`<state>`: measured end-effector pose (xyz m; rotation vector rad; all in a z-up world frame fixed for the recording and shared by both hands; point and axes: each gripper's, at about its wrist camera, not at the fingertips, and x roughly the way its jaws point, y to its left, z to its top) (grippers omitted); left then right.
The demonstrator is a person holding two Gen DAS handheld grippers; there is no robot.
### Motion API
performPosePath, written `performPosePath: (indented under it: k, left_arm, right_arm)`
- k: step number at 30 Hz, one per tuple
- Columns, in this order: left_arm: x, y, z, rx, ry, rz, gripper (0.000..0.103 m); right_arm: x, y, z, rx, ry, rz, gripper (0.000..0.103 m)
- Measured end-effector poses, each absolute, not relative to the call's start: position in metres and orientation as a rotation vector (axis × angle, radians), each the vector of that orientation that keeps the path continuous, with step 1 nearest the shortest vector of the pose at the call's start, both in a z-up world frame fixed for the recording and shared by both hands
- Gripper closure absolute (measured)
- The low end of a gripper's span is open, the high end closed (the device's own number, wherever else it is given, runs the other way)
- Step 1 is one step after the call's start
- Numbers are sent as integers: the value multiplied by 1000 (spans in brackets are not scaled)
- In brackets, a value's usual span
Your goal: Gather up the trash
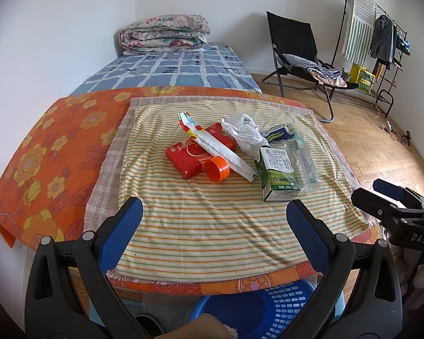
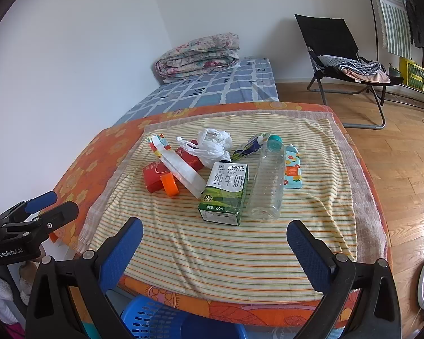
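Trash lies on a striped cloth (image 1: pixel 206 226) on the table: a red box (image 1: pixel 189 159), an orange cap (image 1: pixel 217 170), a long white wrapper (image 1: pixel 226 152), a crumpled white plastic bag (image 1: pixel 244 132), a green-and-white milk carton (image 1: pixel 278 173), a clear plastic bottle (image 1: pixel 305 163). In the right wrist view the carton (image 2: pixel 226 192), bottle (image 2: pixel 268 180) and a small colourful packet (image 2: pixel 292 166) show. My left gripper (image 1: pixel 213 220) is open and empty, short of the trash. My right gripper (image 2: pixel 213 240) is open and empty before the carton.
A blue plastic basket (image 1: pixel 268 308) sits under the table's near edge, also in the right wrist view (image 2: pixel 161 319). Behind the table is a bed (image 1: pixel 169 67) with a folded quilt. A black chair (image 1: pixel 299 56) and a clothes rack (image 1: pixel 381 36) stand at the right on a wood floor.
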<state>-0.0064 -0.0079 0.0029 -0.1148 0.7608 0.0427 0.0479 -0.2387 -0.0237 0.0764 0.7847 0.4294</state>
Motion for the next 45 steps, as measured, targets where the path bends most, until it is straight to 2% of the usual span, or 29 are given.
performPosePath:
  k: [16,25,36,38,45]
  left_arm:
    - [-7,-12,-3,-110,801,15,0]
    - [24,-22,-12,-57,833,-20,0]
    - [72,-18,-37,-105,911,-41,3]
    - [83,-16,-41,-123,927,-47,5]
    - [122,-2,-58,-189,979,-49,18]
  right_arm:
    - [59,-259,-30,114,794,385,0]
    - [82,-276,-29,100,823,346,0]
    - [167,-277,-49,183,975,346,3]
    - [187,-280,-59,234,1024,336,8]
    - [242,-296,-86,358,1087,302,15]
